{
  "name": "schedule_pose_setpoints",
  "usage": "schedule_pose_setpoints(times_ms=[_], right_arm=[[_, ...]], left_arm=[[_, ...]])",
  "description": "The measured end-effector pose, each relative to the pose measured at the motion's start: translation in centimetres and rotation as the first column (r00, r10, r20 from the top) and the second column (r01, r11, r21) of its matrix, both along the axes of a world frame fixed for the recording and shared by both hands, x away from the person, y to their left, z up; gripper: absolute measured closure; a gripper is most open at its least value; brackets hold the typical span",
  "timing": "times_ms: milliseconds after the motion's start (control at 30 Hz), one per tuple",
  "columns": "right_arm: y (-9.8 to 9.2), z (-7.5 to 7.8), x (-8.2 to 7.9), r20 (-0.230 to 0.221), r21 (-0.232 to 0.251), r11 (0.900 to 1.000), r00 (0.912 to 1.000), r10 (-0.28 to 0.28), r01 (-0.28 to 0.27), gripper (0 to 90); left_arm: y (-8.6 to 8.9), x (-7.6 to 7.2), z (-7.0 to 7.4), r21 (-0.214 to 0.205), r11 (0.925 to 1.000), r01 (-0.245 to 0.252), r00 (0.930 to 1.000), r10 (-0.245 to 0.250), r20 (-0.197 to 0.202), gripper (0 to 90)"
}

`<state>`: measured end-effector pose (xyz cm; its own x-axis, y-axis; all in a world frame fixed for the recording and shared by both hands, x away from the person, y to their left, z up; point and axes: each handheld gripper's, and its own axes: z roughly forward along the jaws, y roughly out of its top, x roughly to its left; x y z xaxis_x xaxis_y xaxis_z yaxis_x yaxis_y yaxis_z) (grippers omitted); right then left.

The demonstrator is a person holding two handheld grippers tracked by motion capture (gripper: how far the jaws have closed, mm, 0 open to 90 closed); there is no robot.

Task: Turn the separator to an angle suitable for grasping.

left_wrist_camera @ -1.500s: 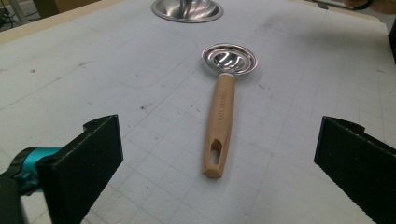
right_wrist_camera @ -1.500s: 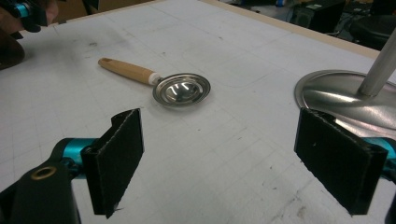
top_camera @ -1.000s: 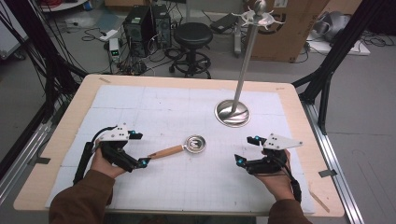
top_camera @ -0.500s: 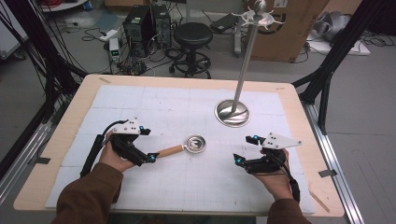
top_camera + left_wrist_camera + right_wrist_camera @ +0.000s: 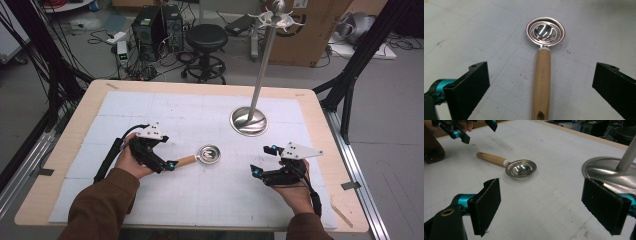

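Left gripper (image 5: 167,159) moves to spoon (image 5: 543,65) handle, jaws apart | right gripper (image 5: 264,160) apart, idle | grasp not yet made

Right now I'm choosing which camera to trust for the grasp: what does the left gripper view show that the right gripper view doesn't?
The left gripper view alone shows lettering pressed into the wooden handle and a hole at its end, with the handle lying between open jaws. The right gripper view alone shows the stand's metal base, its pole, and the left gripper near the handle's end. Both show the strainer spoon flat on the white mat.
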<state>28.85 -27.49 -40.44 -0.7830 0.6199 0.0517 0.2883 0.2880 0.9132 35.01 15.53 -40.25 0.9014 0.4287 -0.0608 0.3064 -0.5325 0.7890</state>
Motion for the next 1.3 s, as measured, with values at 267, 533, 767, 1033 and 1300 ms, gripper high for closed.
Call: schedule_pose_setpoints(times_ms=[267,533,767,1033,1300], right_arm=[[0.1,-0.1,0.0,-0.007,-0.006,1.0000,1.0000,0.002,-0.002,14.8],[0.1,-0.2,0.2,-0.002,-0.008,1.0000,1.0000,0.001,-0.001,14.8],[-0.1,-0.1,0.1,-0.003,-0.002,1.0000,1.0000,-0.003,0.003,14.8],[-0.1,-0.2,0.1,-0.008,-0.001,1.0000,1.0000,-0.003,0.003,14.8],[-0.1,-0.2,0.2,-0.009,-0.008,1.0000,1.0000,-0.001,0.001,14.8]], left_arm=[[-0.7,0.2,-0.8,0.062,0.9981,-0.002,0.9998,0.003,-0.018,1.7],[-1.8,0.7,-0.9,0.140,0.9901,0.010,0.9995,-0.006,-0.031,2.8],[-2.5,0.9,-1.1,0.180,0.9832,0.027,0.9985,-0.018,-0.052,10.5],[-2.6,1.2,-1.6,0.201,0.9776,0.063,0.9945,-0.045,-0.094,19.2],[-3.0,1.1,-1.6,0.248,0.9637,0.099,0.9906,-0.071,-0.116,35.8]])
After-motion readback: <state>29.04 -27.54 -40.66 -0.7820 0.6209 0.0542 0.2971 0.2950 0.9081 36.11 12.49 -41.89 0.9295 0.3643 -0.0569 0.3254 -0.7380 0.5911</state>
